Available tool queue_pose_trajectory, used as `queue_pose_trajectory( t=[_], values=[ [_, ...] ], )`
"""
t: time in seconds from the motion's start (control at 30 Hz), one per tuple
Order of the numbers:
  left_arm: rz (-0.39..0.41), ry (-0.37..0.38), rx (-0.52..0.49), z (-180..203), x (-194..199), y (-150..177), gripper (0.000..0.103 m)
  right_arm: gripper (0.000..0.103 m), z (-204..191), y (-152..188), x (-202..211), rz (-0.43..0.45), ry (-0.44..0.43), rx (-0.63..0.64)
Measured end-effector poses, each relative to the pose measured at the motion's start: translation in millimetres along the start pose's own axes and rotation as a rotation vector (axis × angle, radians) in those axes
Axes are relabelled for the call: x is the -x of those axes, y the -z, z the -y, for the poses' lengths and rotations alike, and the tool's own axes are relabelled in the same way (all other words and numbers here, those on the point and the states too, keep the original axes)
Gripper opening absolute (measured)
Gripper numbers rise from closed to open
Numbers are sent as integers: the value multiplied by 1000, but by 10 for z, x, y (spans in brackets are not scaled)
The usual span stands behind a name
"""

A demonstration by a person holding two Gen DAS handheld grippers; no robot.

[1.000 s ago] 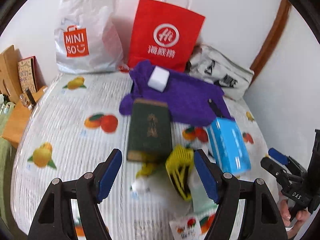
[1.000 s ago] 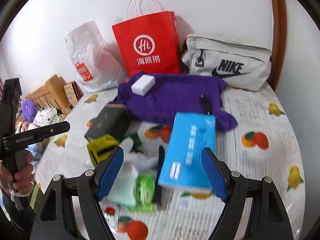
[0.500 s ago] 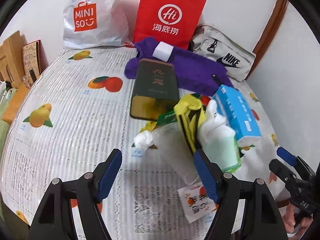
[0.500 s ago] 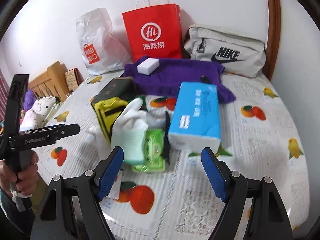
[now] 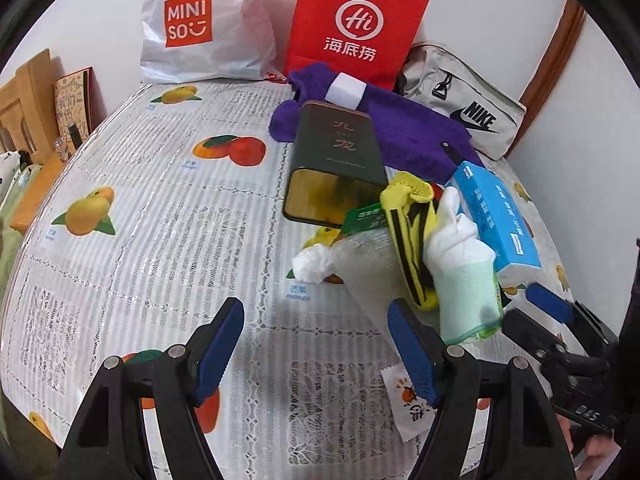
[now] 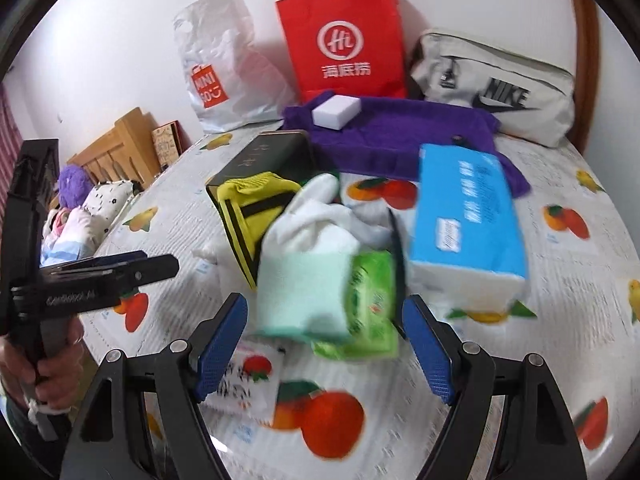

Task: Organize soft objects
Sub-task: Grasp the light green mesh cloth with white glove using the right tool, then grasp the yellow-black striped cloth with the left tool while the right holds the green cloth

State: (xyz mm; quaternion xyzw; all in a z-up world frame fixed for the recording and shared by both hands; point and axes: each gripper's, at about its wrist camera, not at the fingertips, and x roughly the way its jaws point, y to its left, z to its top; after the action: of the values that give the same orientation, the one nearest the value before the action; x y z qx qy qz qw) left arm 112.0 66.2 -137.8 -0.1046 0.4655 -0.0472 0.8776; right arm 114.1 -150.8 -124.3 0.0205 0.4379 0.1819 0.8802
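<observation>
Here, both grippers gape wide before a crumpled white-and-mint glove (image 6: 308, 280) beside yellow cloth (image 6: 256, 216).

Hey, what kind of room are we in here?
Probably a home bedroom: a wooden headboard with bedding beside the table, and shopping bags plus a Nike bag against the wall.
</observation>
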Motion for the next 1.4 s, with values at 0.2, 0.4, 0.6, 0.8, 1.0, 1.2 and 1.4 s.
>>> queue_pose_trajectory(
  t=[0.2,0.4,0.6,0.8,1.0,1.2,1.4],
  values=[
    [-9,3,7,-91,-33,2,73,79,-203,-79,-394,-42,20,68],
    [-3,-10,-1,-113,-56,-3,73,25,-420,-88,-446,29,94,182],
    [3,0,-14,-97,-27,14,73,13,-442,-147,-228,59,-3,145],
    [17,22,-16,-93,38,33,73,13,-408,-192,81,101,-75,112],
    [26,73,-4,-76,56,31,73,13,-207,-176,355,141,-65,68],
    [51,154,-49,144,8,-31,71,13,-31,-101,535,161,-67,45],
    [41,199,-78,369,-207,-136,66,13,94,-80,627,189,-198,-17]
  ],
)
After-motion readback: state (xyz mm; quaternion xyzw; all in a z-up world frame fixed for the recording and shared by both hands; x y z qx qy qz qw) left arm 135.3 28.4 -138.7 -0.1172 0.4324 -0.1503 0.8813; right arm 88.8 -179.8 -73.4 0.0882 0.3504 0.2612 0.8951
